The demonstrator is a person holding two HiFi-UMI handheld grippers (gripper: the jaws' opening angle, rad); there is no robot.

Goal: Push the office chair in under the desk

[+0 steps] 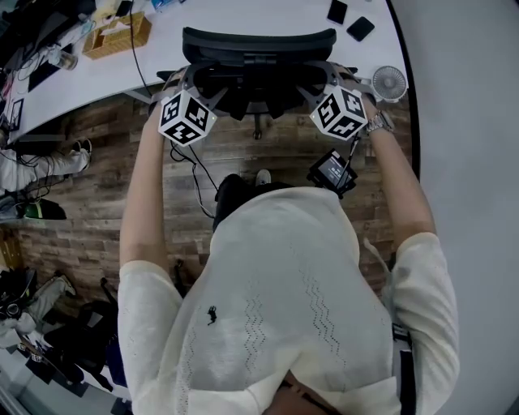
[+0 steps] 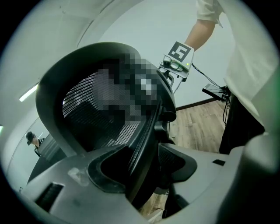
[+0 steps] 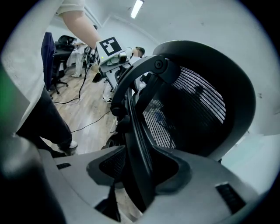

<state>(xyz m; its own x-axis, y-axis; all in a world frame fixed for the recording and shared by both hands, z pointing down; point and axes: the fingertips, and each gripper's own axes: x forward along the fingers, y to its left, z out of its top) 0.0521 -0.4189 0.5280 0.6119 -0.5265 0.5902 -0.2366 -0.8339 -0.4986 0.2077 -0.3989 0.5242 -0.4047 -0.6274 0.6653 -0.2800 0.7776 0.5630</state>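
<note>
The black mesh office chair stands with its backrest against the edge of the white desk. My left gripper is at the backrest's left side and my right gripper at its right side. In the left gripper view the backrest's rim runs between the jaws of the left gripper, and both pads lie against it. In the right gripper view the backrest likewise passes between the jaws of the right gripper, which are closed on its edge.
On the desk are a small white fan, two dark phones and a wooden box. Cables trail over the wooden floor. Bags lie at the left. Another chair stands further off.
</note>
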